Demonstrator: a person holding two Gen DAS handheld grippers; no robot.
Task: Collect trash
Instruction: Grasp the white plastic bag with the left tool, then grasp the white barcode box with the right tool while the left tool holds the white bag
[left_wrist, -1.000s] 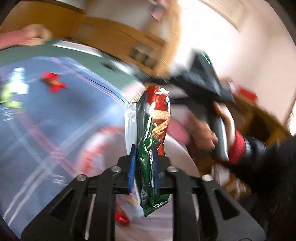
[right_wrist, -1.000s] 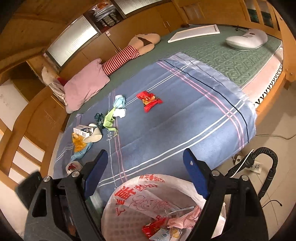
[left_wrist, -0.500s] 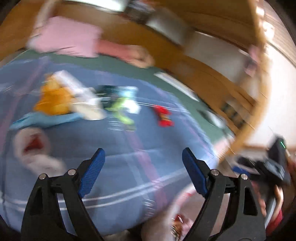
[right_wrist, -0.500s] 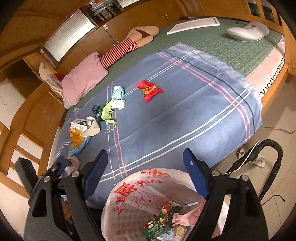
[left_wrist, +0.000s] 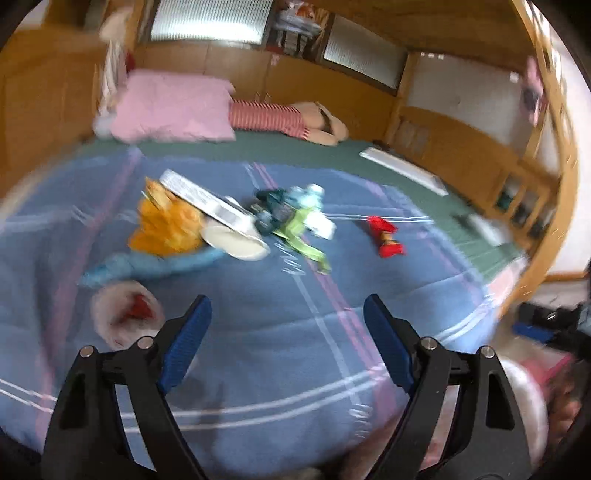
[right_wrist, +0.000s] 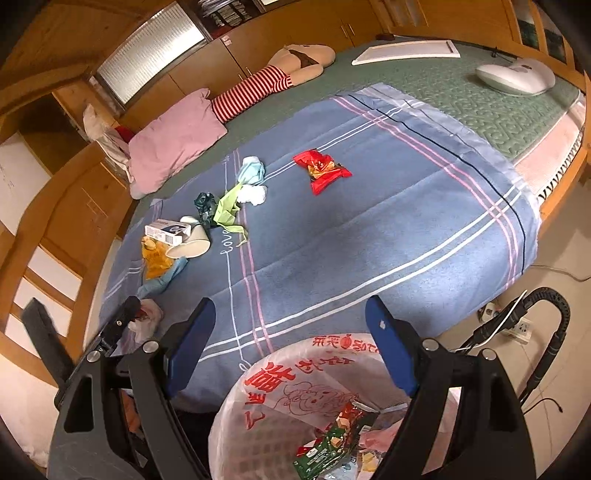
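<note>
Trash lies scattered on the blue blanket (right_wrist: 369, 229): a red wrapper (right_wrist: 321, 170), an orange wrapper (left_wrist: 166, 225), a white box (left_wrist: 207, 203), a paper cup (right_wrist: 190, 245), green and teal scraps (left_wrist: 295, 229), and a crumpled white bag (left_wrist: 125, 314). My left gripper (left_wrist: 284, 343) hangs open above the blanket's near edge with nothing between its fingers. My right gripper (right_wrist: 291, 347) stands open over the bin bag (right_wrist: 288, 384), in which a green snack wrapper (right_wrist: 332, 439) lies among other litter.
A pink pillow (right_wrist: 173, 144), a striped plush figure (right_wrist: 273, 81), a white board (right_wrist: 406, 51) and a white device (right_wrist: 517, 77) lie on the green mattress. Cables and a power strip (right_wrist: 517, 328) sit on the floor at the right. Wooden cabinets line the walls.
The left gripper opened and dropped the green snack wrapper into the bin bag, then swung round toward the litter on the blanket. The right gripper drifted slightly and stayed open.
</note>
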